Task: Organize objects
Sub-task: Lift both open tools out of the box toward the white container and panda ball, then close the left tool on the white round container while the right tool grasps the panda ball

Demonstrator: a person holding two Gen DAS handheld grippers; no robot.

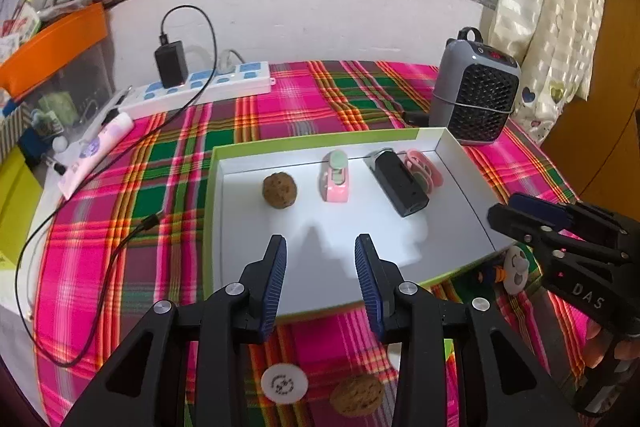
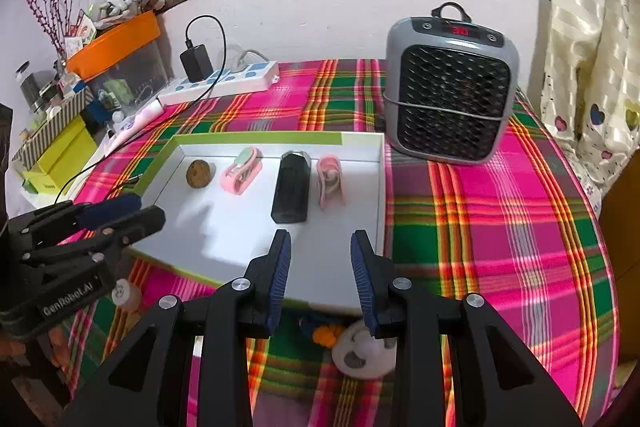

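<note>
The left gripper (image 1: 321,247) is held low over the near part of a shallow white tray with a green rim (image 1: 316,141), its 2 blue-padded fingers spread wide with nothing between them. The right gripper (image 2: 320,243) is posed the same way over the tray's near right portion, jaws likewise wide and empty. In the left wrist view the right gripper is seen from the side at the tray's right corner, and part of the holding hand (image 1: 600,347) is glimpsed beneath it.

4 objects are lined up in the tray's far half, well ahead of both grippers: 1 brown cookie-like ball (image 1: 279,189), 1 pink and green gadget (image 1: 335,177), 1 black rectangular device (image 1: 401,183), and 1 pink clip-like item (image 1: 424,169) just beside the black device.

Outside the tray, on the plaid tablecloth (image 2: 480,211) near the grippers, 3 more things are seen: 1 white round disc (image 1: 284,383), 1 brown cookie (image 1: 357,395), and 1 white toy with orange and blue parts (image 2: 362,349) below the right gripper's fingers.

1 grey fan heater (image 2: 450,87) and 1 white power strip (image 2: 224,82) are set at the back of the table.
</note>
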